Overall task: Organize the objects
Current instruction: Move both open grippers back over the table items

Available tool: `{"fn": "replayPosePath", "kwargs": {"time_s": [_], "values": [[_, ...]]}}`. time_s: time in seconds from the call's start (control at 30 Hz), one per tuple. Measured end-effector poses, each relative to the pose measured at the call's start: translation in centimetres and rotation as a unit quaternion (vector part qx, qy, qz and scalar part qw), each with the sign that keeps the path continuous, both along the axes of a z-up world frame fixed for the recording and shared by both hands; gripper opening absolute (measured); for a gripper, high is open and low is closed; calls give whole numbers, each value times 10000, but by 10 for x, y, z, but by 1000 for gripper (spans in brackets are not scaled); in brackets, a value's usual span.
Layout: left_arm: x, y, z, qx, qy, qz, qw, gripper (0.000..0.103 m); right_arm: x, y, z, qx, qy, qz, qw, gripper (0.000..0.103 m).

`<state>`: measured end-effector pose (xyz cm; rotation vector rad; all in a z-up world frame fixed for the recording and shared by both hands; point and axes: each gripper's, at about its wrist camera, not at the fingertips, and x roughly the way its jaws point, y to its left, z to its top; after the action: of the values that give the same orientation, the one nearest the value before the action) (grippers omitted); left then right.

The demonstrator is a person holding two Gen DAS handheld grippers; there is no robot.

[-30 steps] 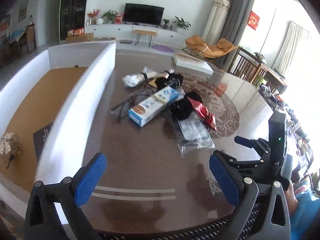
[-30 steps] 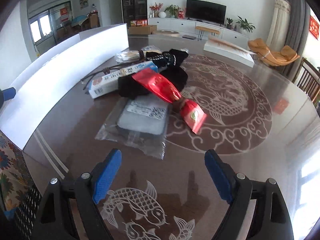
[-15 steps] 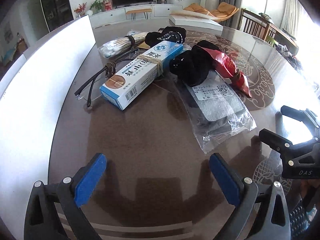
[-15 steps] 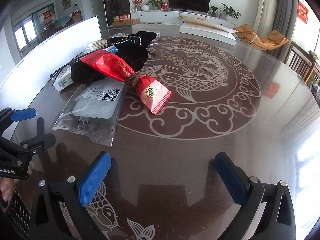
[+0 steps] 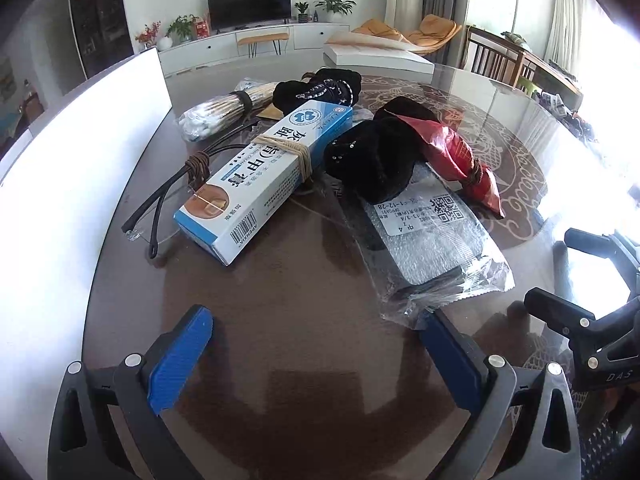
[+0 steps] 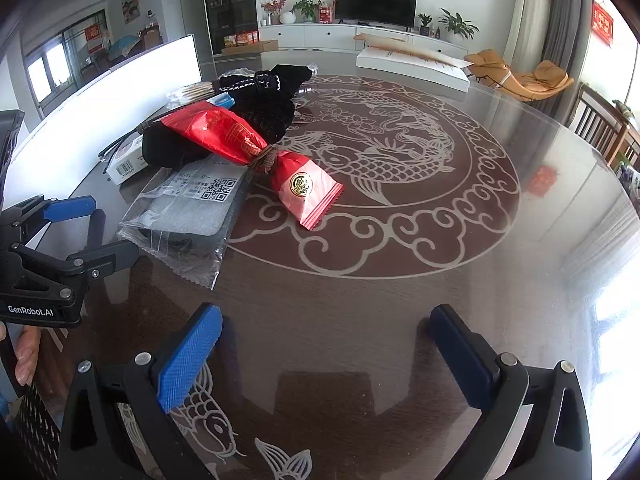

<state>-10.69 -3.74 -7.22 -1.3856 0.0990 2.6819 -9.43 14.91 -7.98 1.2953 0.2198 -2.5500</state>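
Note:
A pile lies on the dark glass table (image 5: 304, 360): a blue-and-white box (image 5: 264, 176) tied with string, black-framed glasses (image 5: 160, 204), a bundle of cotton swabs (image 5: 216, 114), black cloth (image 5: 372, 156), a red packet (image 6: 248, 144) and a clear bag (image 5: 428, 240) holding a grey padded item. My left gripper (image 5: 318, 328) is open just short of the box and the bag, with nothing between its fingers. My right gripper (image 6: 325, 320) is open over bare table, to the right of the clear bag (image 6: 192, 208) and nearer than the red packet. Each gripper shows in the other's view, open.
A tall white container wall (image 5: 80, 152) runs along the left of the pile. A flat white box (image 5: 376, 56) lies at the table's far side. Wooden chairs (image 6: 600, 128) stand beyond the right edge. A person's fingers (image 6: 28, 352) hold the left gripper's handle.
My left gripper has swung from beside the white container down toward the pile, which now looks close. My right gripper's jaws have widened, and the left gripper has come into its view.

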Motion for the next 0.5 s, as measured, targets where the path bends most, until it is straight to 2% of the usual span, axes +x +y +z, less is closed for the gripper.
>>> {"fn": "replayPosePath", "kwargs": {"time_s": [0.5], "values": [[1, -1, 0, 5, 33, 50, 10000, 103, 0, 0, -1, 0, 2, 1, 10000, 103]]}}
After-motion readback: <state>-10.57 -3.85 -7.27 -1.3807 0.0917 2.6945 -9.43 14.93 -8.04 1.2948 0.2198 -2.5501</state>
